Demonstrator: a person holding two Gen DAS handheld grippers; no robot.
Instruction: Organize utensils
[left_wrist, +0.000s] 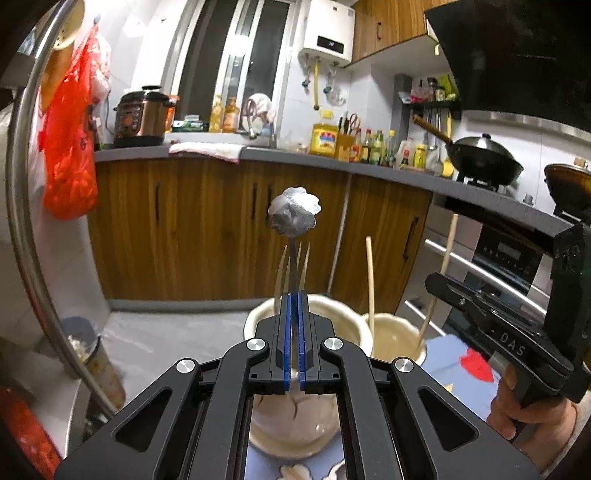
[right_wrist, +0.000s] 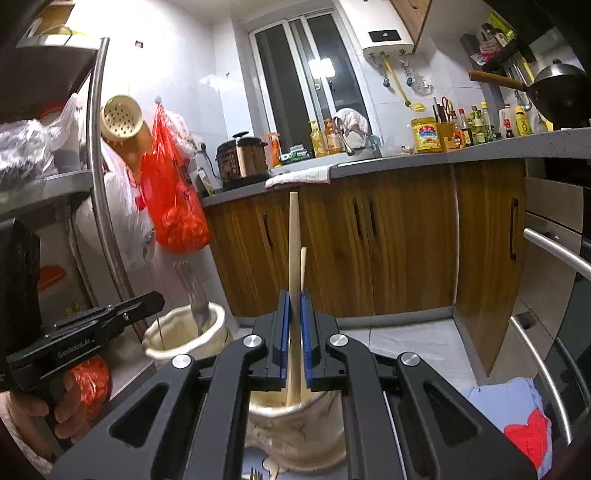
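My left gripper (left_wrist: 294, 295) is shut on a metal utensil with a flower-shaped silver end (left_wrist: 294, 216), held upright over a cream ceramic holder (left_wrist: 349, 325) that has a fork (left_wrist: 303, 266) in it. My right gripper (right_wrist: 294, 295) is shut on a wooden chopstick (right_wrist: 294, 236), upright over a second cream holder (right_wrist: 295, 428); another chopstick (right_wrist: 303, 266) stands behind it. In the left wrist view the right gripper (left_wrist: 439, 282) holds its chopstick (left_wrist: 448, 240) at the second holder (left_wrist: 397, 338), with another chopstick (left_wrist: 369, 277) there. The left holder also shows in the right wrist view (right_wrist: 192, 336).
Both holders stand on a blue cloth with red hearts (right_wrist: 517, 417). Wooden cabinets (left_wrist: 207, 225) and a grey counter (left_wrist: 295, 155) lie ahead. A steel rail (left_wrist: 22, 221) and a red bag (left_wrist: 70, 155) are at left; an oven (left_wrist: 509, 266) at right.
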